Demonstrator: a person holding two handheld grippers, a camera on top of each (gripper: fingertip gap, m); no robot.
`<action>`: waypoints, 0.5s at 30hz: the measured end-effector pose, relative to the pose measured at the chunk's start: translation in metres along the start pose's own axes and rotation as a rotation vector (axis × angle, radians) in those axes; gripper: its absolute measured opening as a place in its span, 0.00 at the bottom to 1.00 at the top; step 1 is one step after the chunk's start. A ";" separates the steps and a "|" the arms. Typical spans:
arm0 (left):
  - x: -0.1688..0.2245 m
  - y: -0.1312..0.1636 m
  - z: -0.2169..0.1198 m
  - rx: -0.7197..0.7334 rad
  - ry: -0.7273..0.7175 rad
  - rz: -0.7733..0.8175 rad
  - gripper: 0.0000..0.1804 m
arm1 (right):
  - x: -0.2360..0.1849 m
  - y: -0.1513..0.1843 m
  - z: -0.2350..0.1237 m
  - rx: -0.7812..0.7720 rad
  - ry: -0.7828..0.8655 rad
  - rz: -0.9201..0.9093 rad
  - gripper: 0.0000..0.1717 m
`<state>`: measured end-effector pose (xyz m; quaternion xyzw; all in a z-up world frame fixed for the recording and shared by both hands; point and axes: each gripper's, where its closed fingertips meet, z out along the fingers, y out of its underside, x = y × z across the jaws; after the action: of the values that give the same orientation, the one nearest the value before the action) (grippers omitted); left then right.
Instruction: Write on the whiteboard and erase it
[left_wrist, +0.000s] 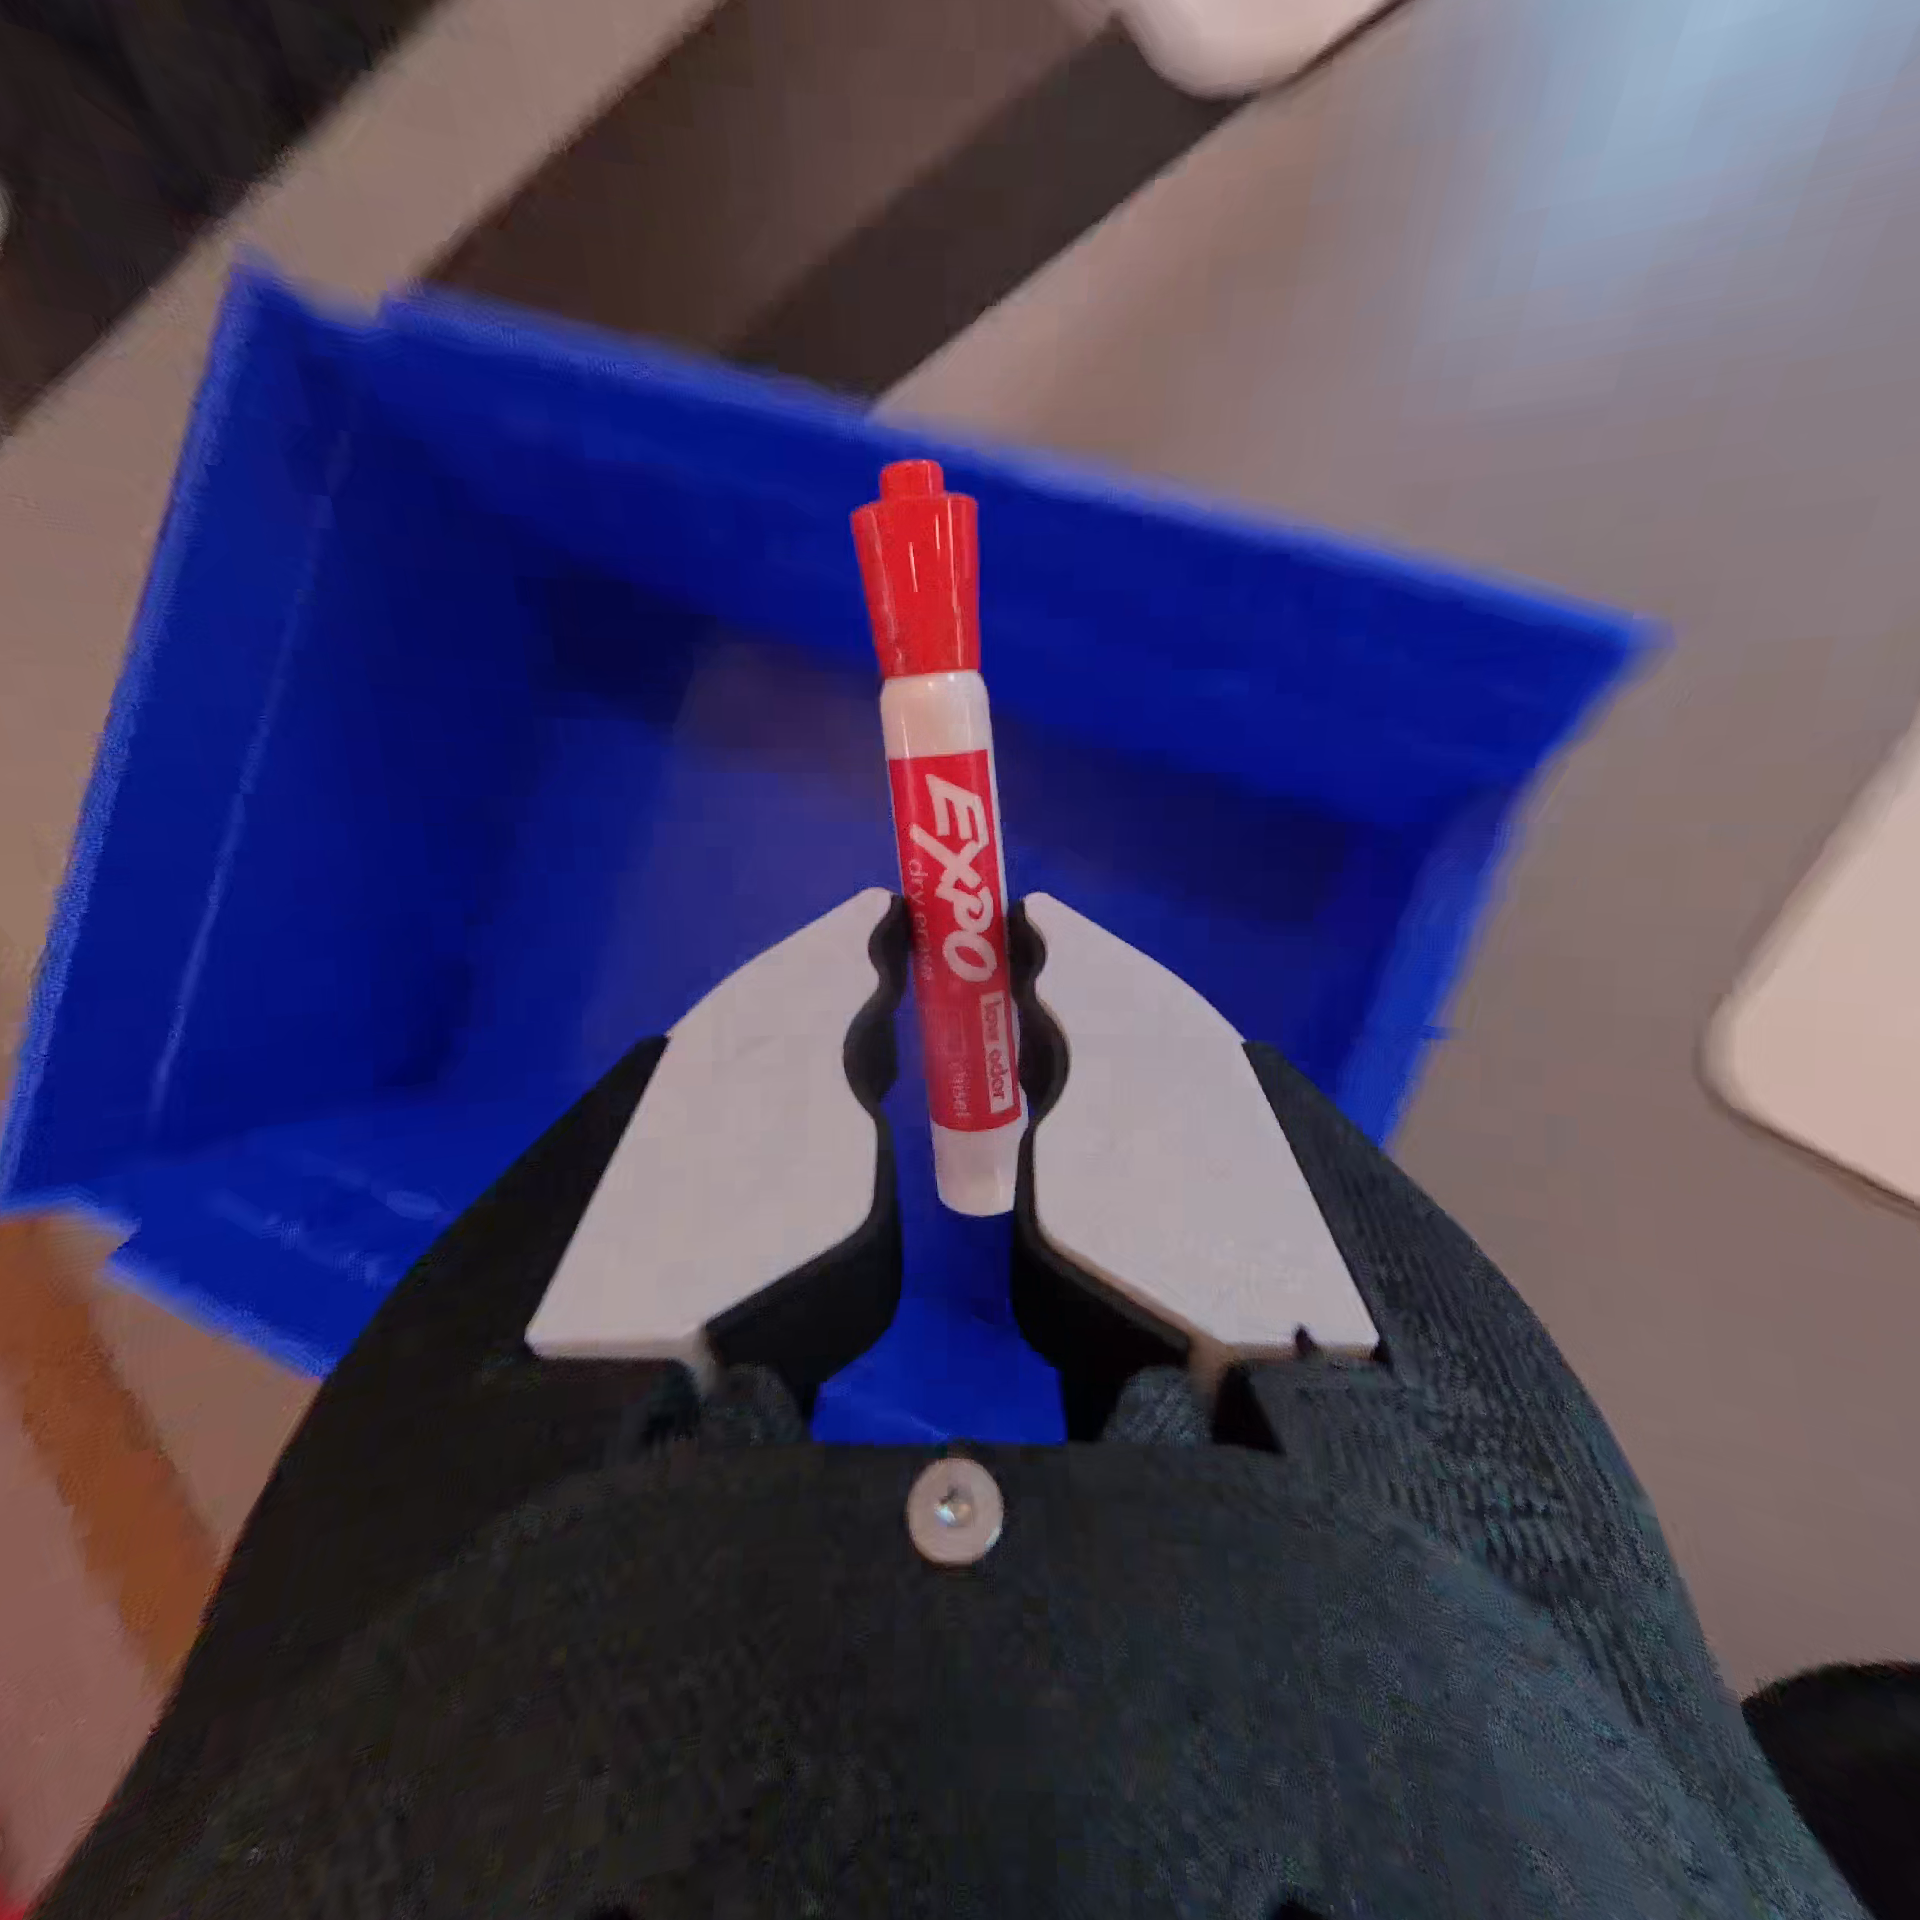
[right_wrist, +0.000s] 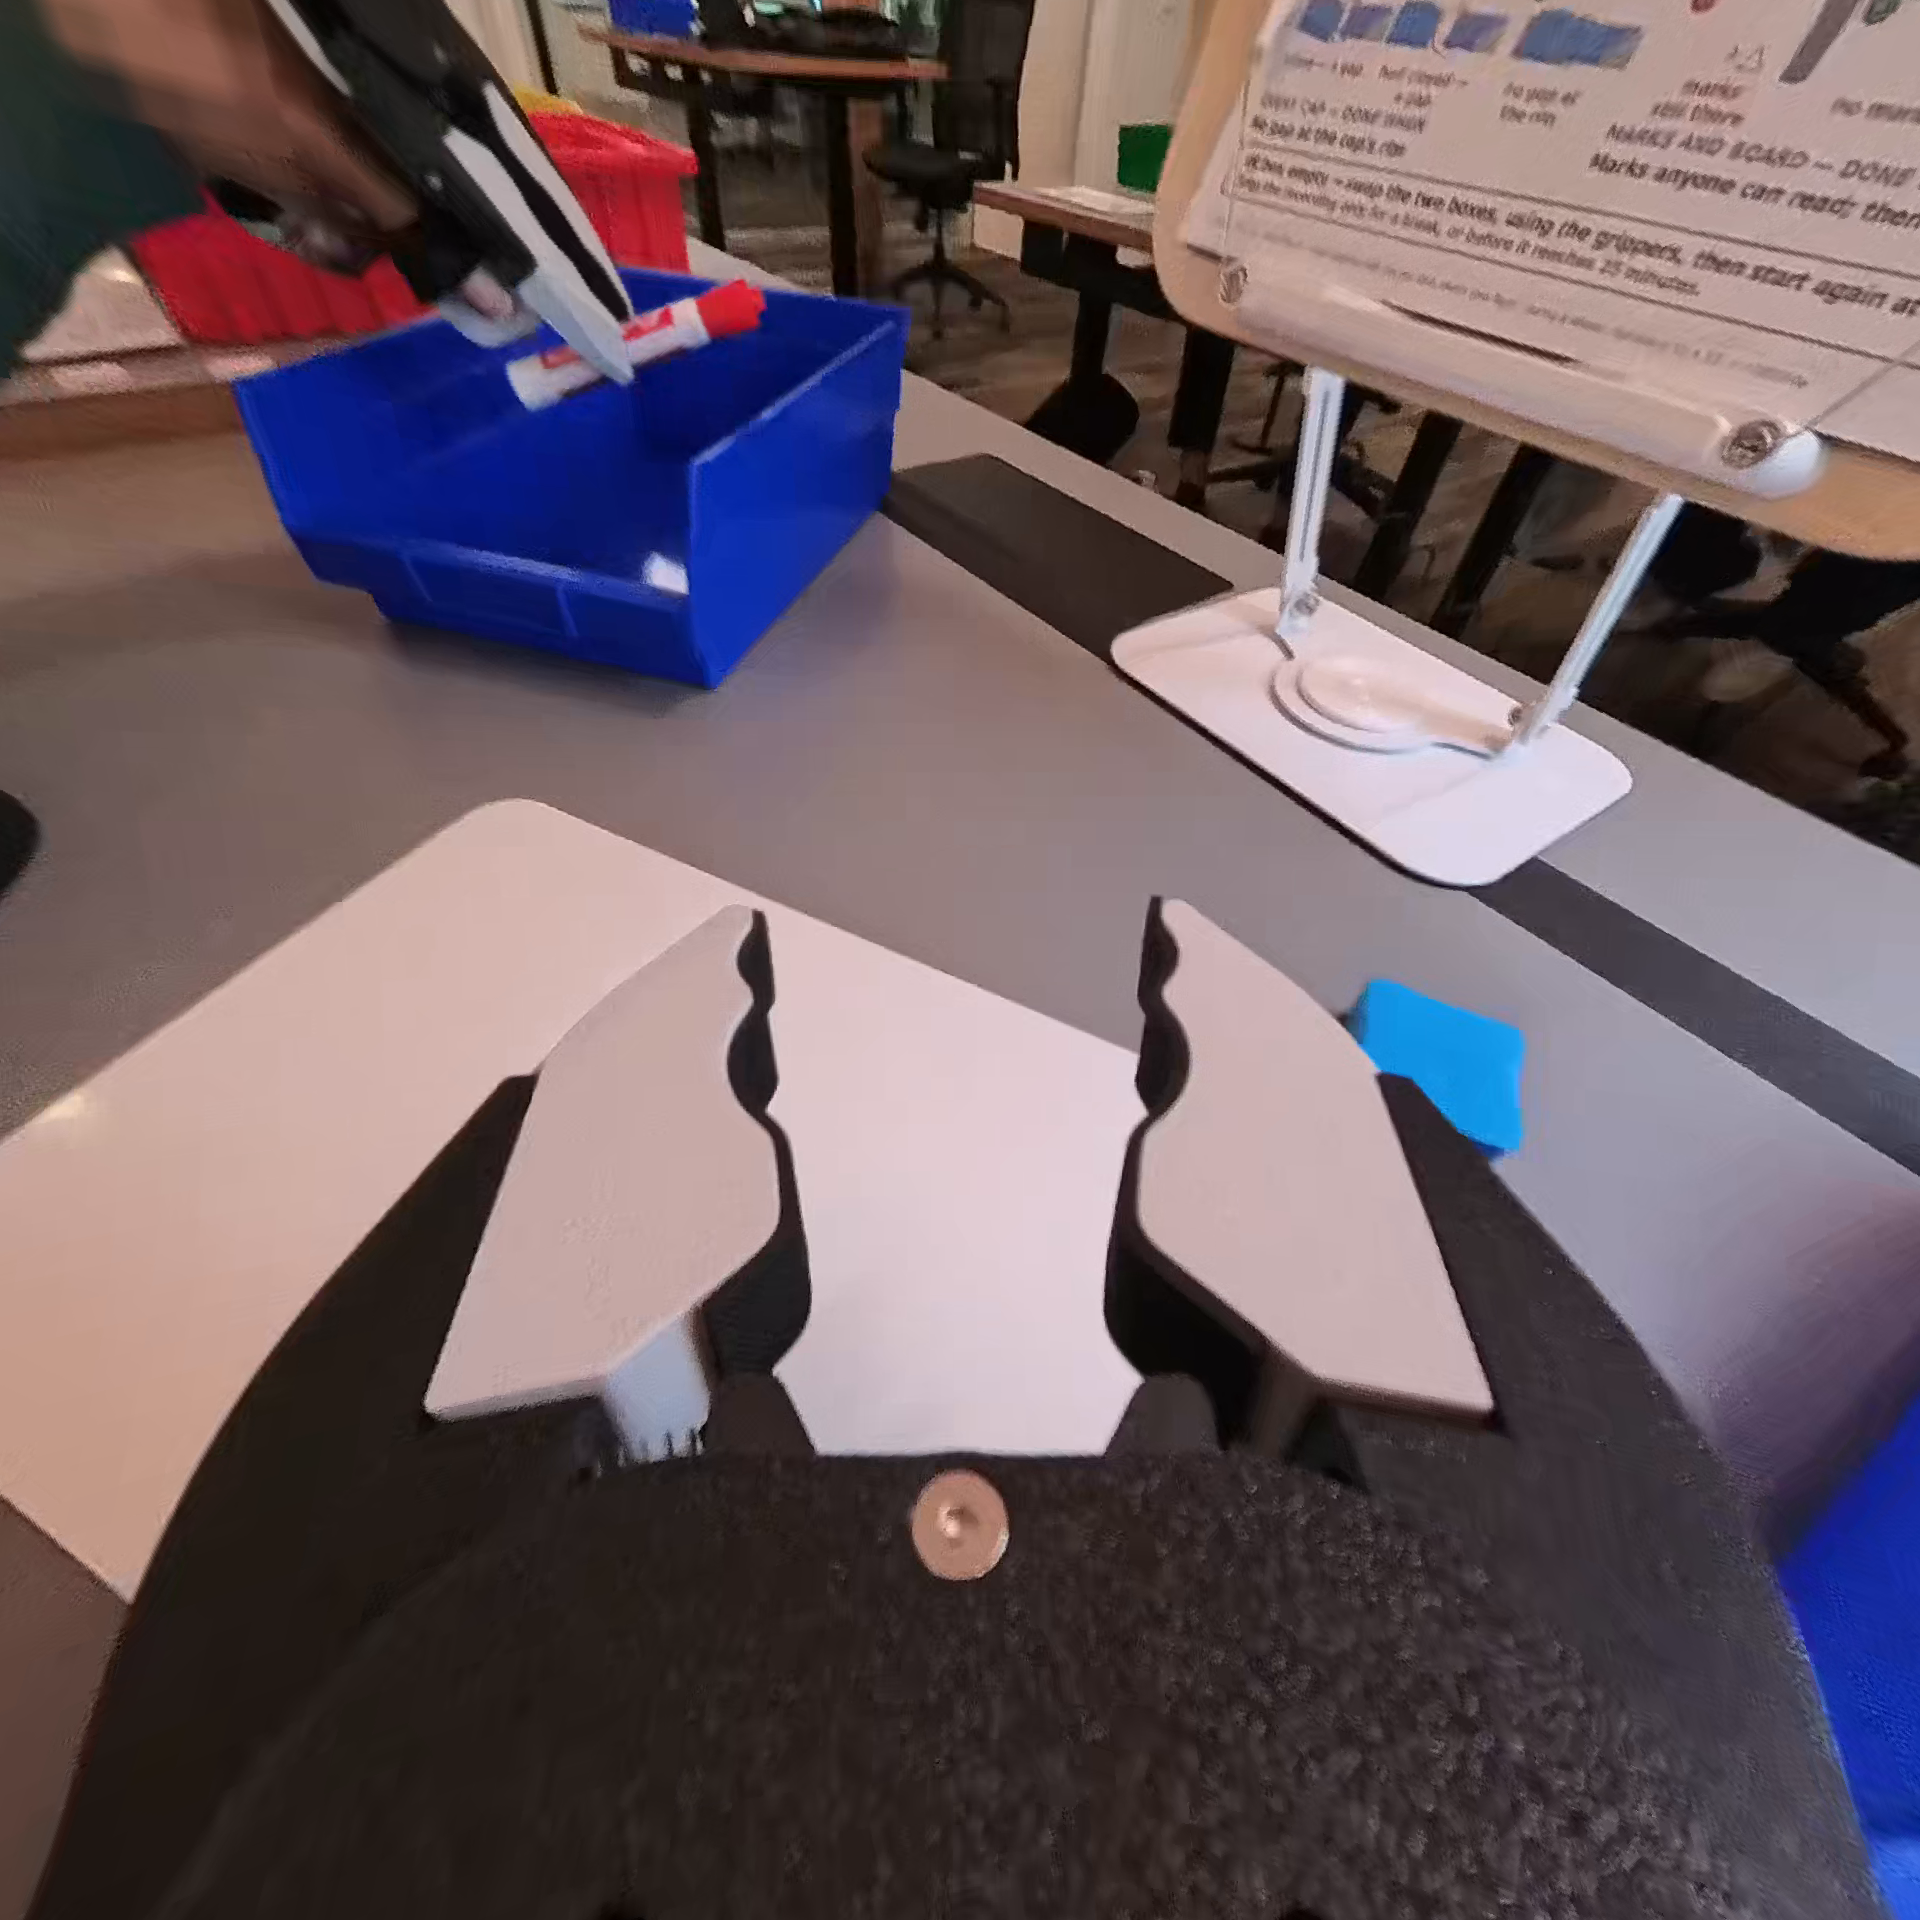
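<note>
My left gripper (left_wrist: 956, 914) is shut on a red-capped whiteboard marker (left_wrist: 940, 831). Both pads press on its barrel and the cap points away from me. It hangs above the open blue bin (left_wrist: 416, 727). The right wrist view shows the same grasp: the left gripper (right_wrist: 613, 353) holds the marker (right_wrist: 644, 338) level over the bin (right_wrist: 540, 530). My right gripper (right_wrist: 956, 920) is open and empty, low over the white whiteboard (right_wrist: 312, 1091) lying flat on the grey table. A light blue eraser (right_wrist: 1444, 1060) lies just right of the board, beside my right finger.
A white stand (right_wrist: 1382, 748) at the table's far right edge carries a printed sheet (right_wrist: 1558, 156). A red bin (right_wrist: 613, 177) sits behind the blue one. A blue object (right_wrist: 1849, 1558) is at the lower right edge. Desks and chairs stand beyond the table. My left tips are about 45 cm from the light blue eraser (right_wrist: 1444, 1060), my right tips only 15 cm.
</note>
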<state>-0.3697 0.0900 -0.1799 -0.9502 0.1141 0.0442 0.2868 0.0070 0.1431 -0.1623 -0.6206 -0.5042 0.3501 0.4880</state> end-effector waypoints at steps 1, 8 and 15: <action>0.020 -0.013 -0.015 0.109 0.080 -0.003 0.11 | -0.008 -0.007 0.002 0.030 -0.036 0.022 0.40; 0.232 -0.056 -0.089 0.727 0.761 0.097 0.11 | -0.087 -0.060 0.009 0.227 -0.363 0.199 0.39; 0.343 -0.042 -0.071 0.747 0.983 0.136 0.11 | -0.125 -0.057 0.020 0.221 -0.476 0.185 0.19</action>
<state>-0.0255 0.0189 -0.1503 -0.6854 0.3010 -0.4232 0.5104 -0.0587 0.0281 -0.1205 -0.5073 -0.5047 0.5818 0.3865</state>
